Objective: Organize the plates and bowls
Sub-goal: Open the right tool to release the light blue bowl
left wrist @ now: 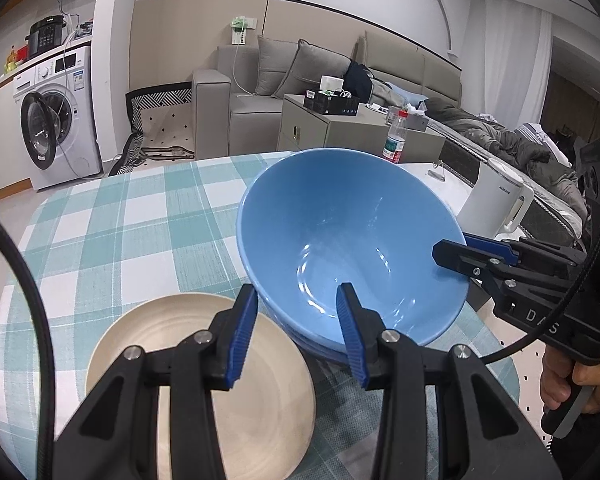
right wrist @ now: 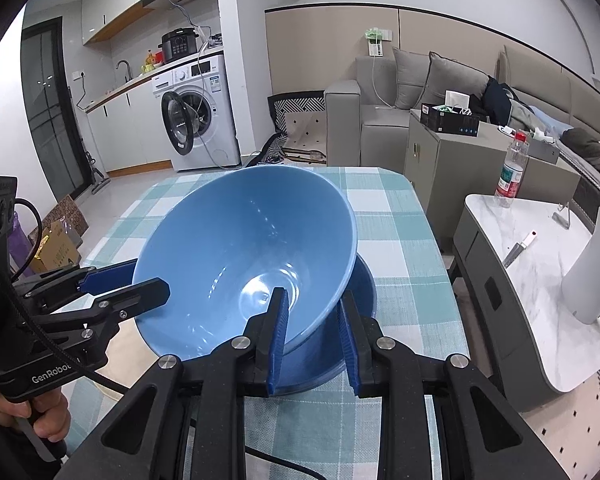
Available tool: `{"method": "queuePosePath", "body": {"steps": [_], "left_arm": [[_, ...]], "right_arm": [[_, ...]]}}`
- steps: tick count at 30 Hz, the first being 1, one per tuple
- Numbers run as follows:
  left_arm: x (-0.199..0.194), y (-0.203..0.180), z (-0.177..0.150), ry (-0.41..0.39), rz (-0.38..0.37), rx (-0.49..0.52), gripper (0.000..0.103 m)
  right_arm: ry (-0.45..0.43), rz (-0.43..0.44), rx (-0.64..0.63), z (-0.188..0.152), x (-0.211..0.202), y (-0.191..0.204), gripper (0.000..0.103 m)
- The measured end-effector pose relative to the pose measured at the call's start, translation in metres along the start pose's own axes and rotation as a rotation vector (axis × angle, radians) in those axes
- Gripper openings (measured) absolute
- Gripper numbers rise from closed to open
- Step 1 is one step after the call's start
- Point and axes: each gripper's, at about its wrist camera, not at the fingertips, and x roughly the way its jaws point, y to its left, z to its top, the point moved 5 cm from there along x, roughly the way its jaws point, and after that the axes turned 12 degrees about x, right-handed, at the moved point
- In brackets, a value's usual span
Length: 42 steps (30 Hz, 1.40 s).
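Note:
A large blue bowl (left wrist: 352, 232) is tilted, resting on a blue plate (right wrist: 360, 300) on the checked tablecloth. My left gripper (left wrist: 298, 312) straddles the bowl's near rim, one finger inside and one outside, jaws close on it. My right gripper (right wrist: 312, 320) straddles the opposite rim the same way; it shows in the left wrist view (left wrist: 460, 256) at the bowl's right edge. The left gripper shows in the right wrist view (right wrist: 140, 284) on the bowl's left rim. A cream plate (left wrist: 260, 392) lies flat under the left gripper.
A white kettle (left wrist: 496, 204) and a water bottle (right wrist: 510, 172) stand on a marble side table (right wrist: 520, 272) to the right. The checked table (left wrist: 120, 220) extends to the far left. A sofa and washing machine stand beyond.

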Motion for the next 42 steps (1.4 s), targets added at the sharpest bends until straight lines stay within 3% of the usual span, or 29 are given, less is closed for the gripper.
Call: {"method": "queuePosePath", "body": {"steps": [28,36,42], "left_arm": [[0.022,-0.009,-0.009,0.065,-0.006,0.042,0.04],[0.018,-0.023,-0.007,0.045,-0.023,0.102,0.041],[0.019,-0.018,-0.005,0.055,-0.022,0.084,0.043]], "right_arm": [[0.049,-0.06,0.0,-0.017,0.021,-0.014,0.028],[0.06,-0.048,-0.002,-0.018,0.023,-0.015,0.032],[0.052,-0.029,0.003,-0.018,0.02,-0.018,0.038]]}}
